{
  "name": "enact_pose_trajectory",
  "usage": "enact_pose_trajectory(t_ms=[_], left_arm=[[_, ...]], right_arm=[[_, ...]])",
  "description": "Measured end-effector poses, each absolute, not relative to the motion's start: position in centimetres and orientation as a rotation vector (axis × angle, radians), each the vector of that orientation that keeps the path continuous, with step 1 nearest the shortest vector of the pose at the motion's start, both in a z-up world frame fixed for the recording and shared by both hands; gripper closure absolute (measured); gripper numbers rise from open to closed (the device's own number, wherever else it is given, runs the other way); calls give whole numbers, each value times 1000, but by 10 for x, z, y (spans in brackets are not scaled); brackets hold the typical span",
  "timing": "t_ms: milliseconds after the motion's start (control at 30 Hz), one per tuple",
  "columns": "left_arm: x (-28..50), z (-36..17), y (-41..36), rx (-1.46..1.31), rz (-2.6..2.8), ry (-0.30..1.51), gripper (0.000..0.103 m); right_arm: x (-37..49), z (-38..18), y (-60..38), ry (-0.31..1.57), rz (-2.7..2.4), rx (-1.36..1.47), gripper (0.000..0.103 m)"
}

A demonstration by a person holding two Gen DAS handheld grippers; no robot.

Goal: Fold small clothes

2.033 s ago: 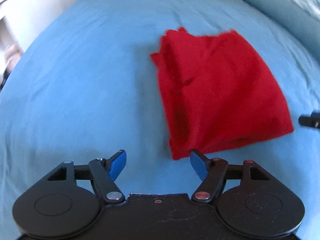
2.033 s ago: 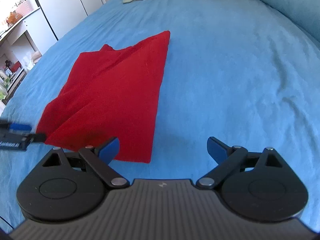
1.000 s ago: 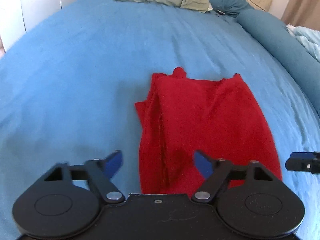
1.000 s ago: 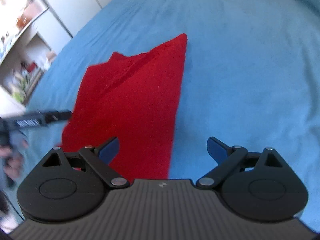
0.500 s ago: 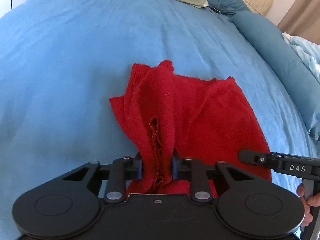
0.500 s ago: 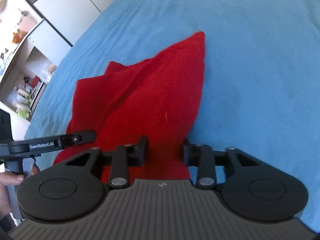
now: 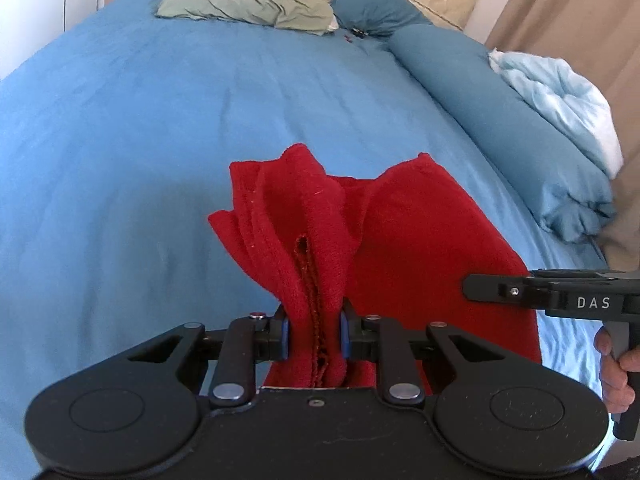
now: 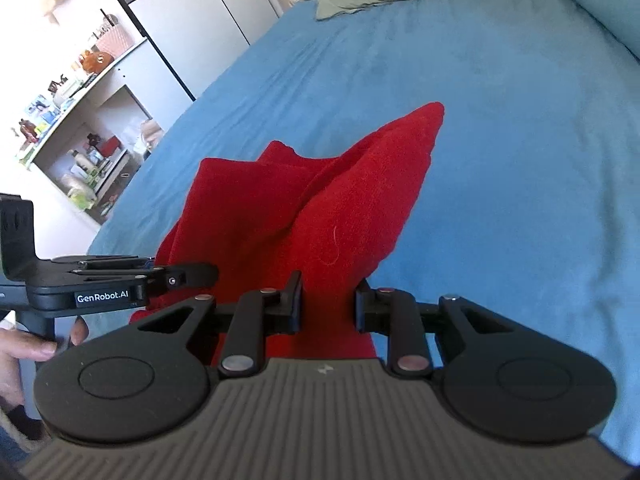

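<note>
A red knit garment (image 7: 400, 240) lies partly folded on the blue bed sheet (image 7: 120, 140). My left gripper (image 7: 314, 332) is shut on the garment's near left edge, where layered hems bunch between the jaws. My right gripper (image 8: 328, 306) is shut on the near right edge of the same garment (image 8: 320, 200). Both near corners are lifted off the sheet; the far end still rests on the bed. The right gripper also shows at the right of the left wrist view (image 7: 472, 290), and the left gripper at the left of the right wrist view (image 8: 208, 274).
Pillows (image 7: 248, 10) and a teal bolster (image 7: 500, 120) lie at the head and right side of the bed, with a pale blue duvet (image 7: 560, 96). A wardrobe (image 8: 192, 24) and cluttered shelves (image 8: 88, 128) stand left of the bed.
Both grippers went from open to shut on the garment's near edge. They have since raised it, so the cloth now stands up in folds.
</note>
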State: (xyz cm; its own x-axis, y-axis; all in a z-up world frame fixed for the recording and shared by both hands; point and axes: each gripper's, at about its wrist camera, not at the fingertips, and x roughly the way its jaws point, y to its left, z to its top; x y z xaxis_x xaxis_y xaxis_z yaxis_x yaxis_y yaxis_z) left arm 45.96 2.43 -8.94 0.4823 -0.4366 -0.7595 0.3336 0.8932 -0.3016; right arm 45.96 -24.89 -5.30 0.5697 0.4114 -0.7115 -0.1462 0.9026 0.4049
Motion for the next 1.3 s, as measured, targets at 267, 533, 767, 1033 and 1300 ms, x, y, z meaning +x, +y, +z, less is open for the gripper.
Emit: enact_pose_trajectory(t_ms=[267,533,767,1033,1300], left_arm=[[407,-143,-28,-59,-404,988,75],[370,-155,-22,121,-260,771,16],[358,-190,-11,148,-238,700,6],[343,-184,-5,100,-191,647,4],[270,-85,-7,150,-102,590,0]], right_arm=[[402,-111,-303,948,319,307,62],[358,-139,-329,766,273,218,1],[343,-179,-337,691,242,231,0],[331,-177,-335,627,219,238,0],[251,-65,-327,556,118,196,0]])
